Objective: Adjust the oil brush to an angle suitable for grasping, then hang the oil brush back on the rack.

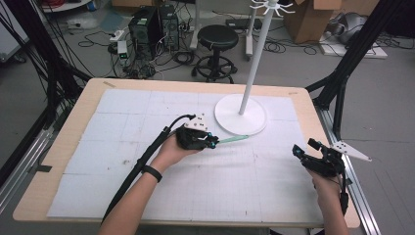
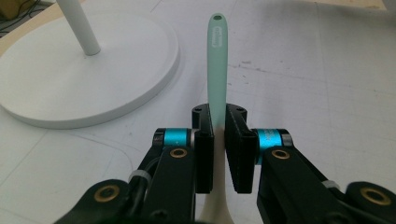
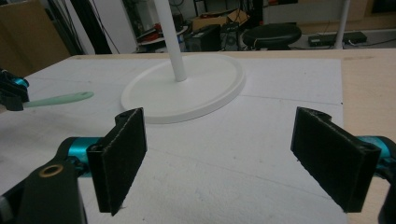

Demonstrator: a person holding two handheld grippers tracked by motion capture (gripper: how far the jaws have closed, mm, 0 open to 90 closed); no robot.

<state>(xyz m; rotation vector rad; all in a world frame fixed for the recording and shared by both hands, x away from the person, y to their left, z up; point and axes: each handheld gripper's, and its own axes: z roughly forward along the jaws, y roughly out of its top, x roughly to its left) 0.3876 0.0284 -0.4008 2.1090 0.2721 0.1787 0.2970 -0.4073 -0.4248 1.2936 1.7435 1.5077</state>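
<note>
Here is the left gripper (image 1: 211, 142) just left of the frame's centre in the high view, its jaws clamped tight on a slim mint-green plastic utensil handle (image 1: 234, 140) that pokes out to the right, its tip close by the rim of the round white stand base (image 1: 230, 122). In the left gripper view the mint-green handle (image 2: 217, 65) rises straight up the middle of the frame between the two black pads, a small hole near its rounded tip, with a pale cream part running down below the jaws at the bottom edge. The white base (image 2: 70, 74) fills the upper left there, its thin white pole (image 2: 81, 28) standing upright. Over at the lower right of the high view, the right gripper (image 1: 306, 151) sits near the bench (image 1: 68, 127) edge, jaws spread wide with nothing between them; its own view shows the two pads far apart above the white gridded mat (image 3: 224, 154).
</note>
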